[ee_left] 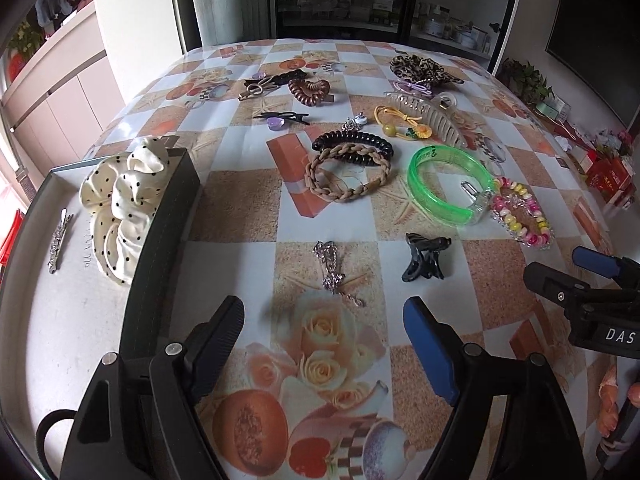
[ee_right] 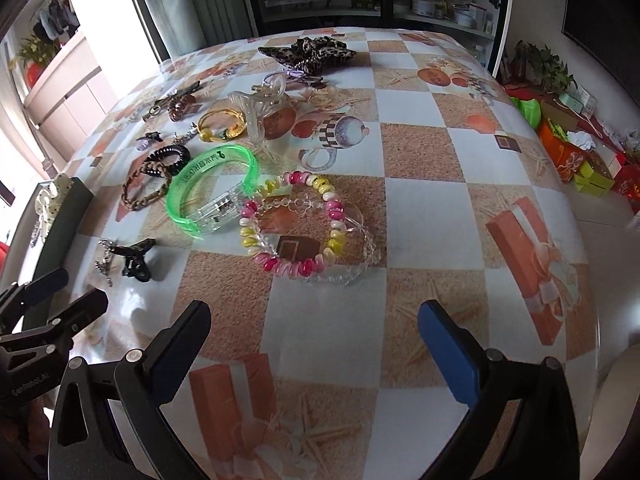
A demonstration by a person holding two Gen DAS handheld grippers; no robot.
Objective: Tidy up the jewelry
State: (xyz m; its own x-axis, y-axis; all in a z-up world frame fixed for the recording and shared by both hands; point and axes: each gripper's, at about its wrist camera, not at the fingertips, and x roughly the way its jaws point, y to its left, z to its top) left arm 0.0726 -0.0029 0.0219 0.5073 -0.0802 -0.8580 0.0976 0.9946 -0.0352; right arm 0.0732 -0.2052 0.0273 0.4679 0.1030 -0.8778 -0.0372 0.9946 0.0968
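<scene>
Where it lies, silver chain (ee_left: 334, 270) just ahead of left hand-held gripper (ee_left: 324, 330)

Tabletop (ee_right: 416, 148): orange-white checks, roses. Bangle (ee_right: 208, 184) neon green. Bead bracelet (ee_right: 296, 224) pink, yellow. Scrunchie (ee_left: 124, 200) cream, black dots. Far scrunchie (ee_right: 308, 54) leopard.

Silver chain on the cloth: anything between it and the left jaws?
Nothing. In the left wrist view only bare tablecloth lies between the open left gripper and the silver chain.
</scene>
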